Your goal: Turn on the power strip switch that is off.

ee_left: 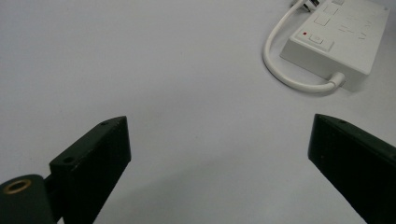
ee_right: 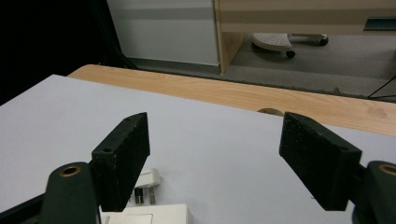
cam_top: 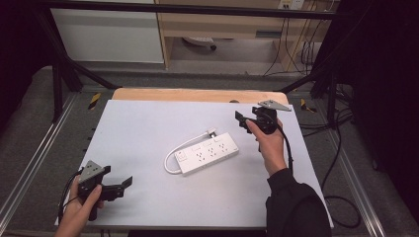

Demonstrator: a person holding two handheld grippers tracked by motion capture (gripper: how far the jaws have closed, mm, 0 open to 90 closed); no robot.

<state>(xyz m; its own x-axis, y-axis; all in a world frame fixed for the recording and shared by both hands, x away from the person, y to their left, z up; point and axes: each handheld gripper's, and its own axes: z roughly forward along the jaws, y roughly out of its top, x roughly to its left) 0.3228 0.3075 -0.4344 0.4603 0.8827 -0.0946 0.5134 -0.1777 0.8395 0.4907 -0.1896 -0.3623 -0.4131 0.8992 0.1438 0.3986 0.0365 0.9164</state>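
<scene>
White table (cam_top: 148, 128), power strip (cam_top: 207, 154) at its middle; left gripper (cam_top: 121, 185) and right gripper (cam_top: 242, 121) gape wide, empty; likely approach the plug (ee_right: 148, 179) squarely

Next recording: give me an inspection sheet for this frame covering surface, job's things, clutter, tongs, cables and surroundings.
Surface: white sheet over a wooden tabletop.
Job's things: white plastic power strip mid-table, its white cord looped, plug beside the strip.
Clutter: nothing seen.
Tongs: left tongs open, empty, near corner; right tongs open, empty, raised beyond the strip.
Cables: black leads on the floor at right.
Surroundings: black frame, wooden cabinet, grey floor.
</scene>
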